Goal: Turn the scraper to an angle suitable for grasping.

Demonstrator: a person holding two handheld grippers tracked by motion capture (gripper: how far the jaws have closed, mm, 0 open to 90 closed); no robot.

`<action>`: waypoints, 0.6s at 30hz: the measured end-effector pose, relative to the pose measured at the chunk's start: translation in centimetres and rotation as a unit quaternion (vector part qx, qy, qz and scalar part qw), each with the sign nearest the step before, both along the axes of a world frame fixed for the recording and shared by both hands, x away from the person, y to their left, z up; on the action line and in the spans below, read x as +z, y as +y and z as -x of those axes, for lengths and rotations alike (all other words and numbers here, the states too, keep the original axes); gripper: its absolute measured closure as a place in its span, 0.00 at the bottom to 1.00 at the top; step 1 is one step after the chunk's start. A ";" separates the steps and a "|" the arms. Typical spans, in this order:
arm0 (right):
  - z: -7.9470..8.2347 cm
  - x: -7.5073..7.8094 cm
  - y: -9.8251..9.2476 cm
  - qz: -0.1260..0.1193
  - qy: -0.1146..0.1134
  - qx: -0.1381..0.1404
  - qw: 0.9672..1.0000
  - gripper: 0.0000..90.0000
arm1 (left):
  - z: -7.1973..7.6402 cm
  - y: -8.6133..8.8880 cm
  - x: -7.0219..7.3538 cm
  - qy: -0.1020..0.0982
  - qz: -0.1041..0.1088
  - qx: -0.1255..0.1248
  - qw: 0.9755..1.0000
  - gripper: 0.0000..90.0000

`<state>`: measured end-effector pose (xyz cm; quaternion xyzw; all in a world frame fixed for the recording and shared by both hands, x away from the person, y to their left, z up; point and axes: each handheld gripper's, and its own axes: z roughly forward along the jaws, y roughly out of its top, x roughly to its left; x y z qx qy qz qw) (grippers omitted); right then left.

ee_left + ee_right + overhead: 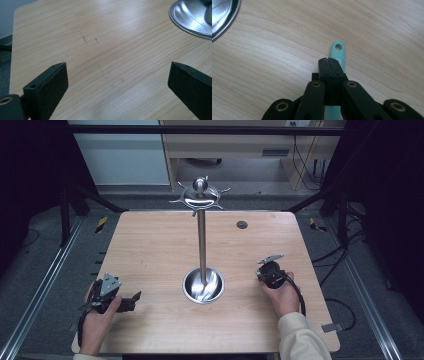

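Mint-green utensil handle (pixel 338 53) lay under my right gripper (pixel 329 60), whose jaws were pressed together above it; my left gripper (pixel 117 75) gaped over bare wooden table (pixel 105 45).

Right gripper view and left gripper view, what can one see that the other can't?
The right gripper view alone shows a mint-green handle with a hole at its end, lying on the table under the right gripper, whose jaws are pressed together with nothing visibly between them. The left gripper view alone shows the left gripper with its jaws wide apart over bare wood bearing faint scuff marks. Both show the light wooden table and an edge of the shiny metal base.
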<state>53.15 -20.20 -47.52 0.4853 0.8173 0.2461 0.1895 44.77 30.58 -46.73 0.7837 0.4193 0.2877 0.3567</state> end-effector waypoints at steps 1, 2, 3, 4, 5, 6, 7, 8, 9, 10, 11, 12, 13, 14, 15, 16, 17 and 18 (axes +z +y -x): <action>0.0 0.4 0.0 0.000 -0.003 0.001 1.000 1.00 | 0.1 0.0 0.0 0.001 -0.001 0.000 1.000 0.03; 0.0 0.8 0.0 0.000 -0.005 0.003 1.000 1.00 | 0.2 -0.1 0.0 -0.002 0.000 0.001 1.000 0.03; 0.0 1.2 0.0 -0.002 -0.004 0.002 1.000 1.00 | 0.2 0.0 0.0 -0.002 0.000 0.002 1.000 0.03; 0.0 1.6 0.0 -0.003 0.002 0.003 1.000 1.00 | 0.3 0.0 0.1 -0.003 0.000 0.003 1.000 0.03; -0.2 1.9 0.0 0.001 0.006 0.006 1.000 1.00 | 0.4 0.0 0.1 -0.005 0.003 0.004 1.000 0.03; -0.3 2.3 0.1 0.007 0.010 0.006 1.000 1.00 | 0.5 0.0 0.2 -0.006 0.002 0.004 1.000 0.03; -0.5 2.6 0.2 0.010 0.016 0.005 1.000 0.99 | 0.5 0.1 0.2 -0.006 0.005 0.004 1.000 0.03; -0.6 3.0 0.2 0.011 0.023 0.001 1.000 0.98 | 0.5 0.1 0.2 -0.007 0.007 0.005 1.000 0.03; -0.9 3.3 0.1 0.016 0.030 0.002 0.999 0.97 | 0.5 0.2 0.3 -0.008 0.008 0.005 1.000 0.03; -1.1 3.5 0.2 0.020 0.039 0.000 0.999 0.96 | 0.5 0.2 0.3 -0.008 0.009 0.004 1.000 0.03; -1.3 3.6 0.2 0.025 0.048 -0.002 0.999 0.94 | 0.5 0.3 0.3 -0.009 0.009 0.004 1.000 0.03; -1.5 3.7 0.1 0.027 0.058 -0.003 0.998 0.92 | 0.5 0.3 0.4 -0.009 0.009 0.003 1.000 0.03; -1.7 3.7 0.1 0.029 0.069 -0.004 0.997 0.91 | 0.4 0.3 0.4 -0.009 0.009 0.002 1.000 0.03; -1.9 3.7 0.0 0.032 0.076 -0.005 0.997 0.89 | 0.4 0.3 0.4 -0.009 0.009 0.003 1.000 0.03; -2.1 3.7 0.1 0.034 0.085 -0.008 0.996 0.88 | 0.4 0.3 0.4 -0.009 0.009 0.003 1.000 0.03; -2.2 3.7 0.2 0.035 0.093 -0.010 0.995 0.85 | 0.4 0.3 0.4 -0.009 0.010 0.002 1.000 0.03; -2.4 3.7 0.3 0.037 0.099 -0.010 0.994 0.84 | 0.4 0.3 0.4 -0.009 0.009 0.002 1.000 0.03; -2.5 3.7 0.4 0.037 0.105 -0.009 0.994 0.82 | 0.4 0.3 0.4 -0.009 0.008 0.002 1.000 0.03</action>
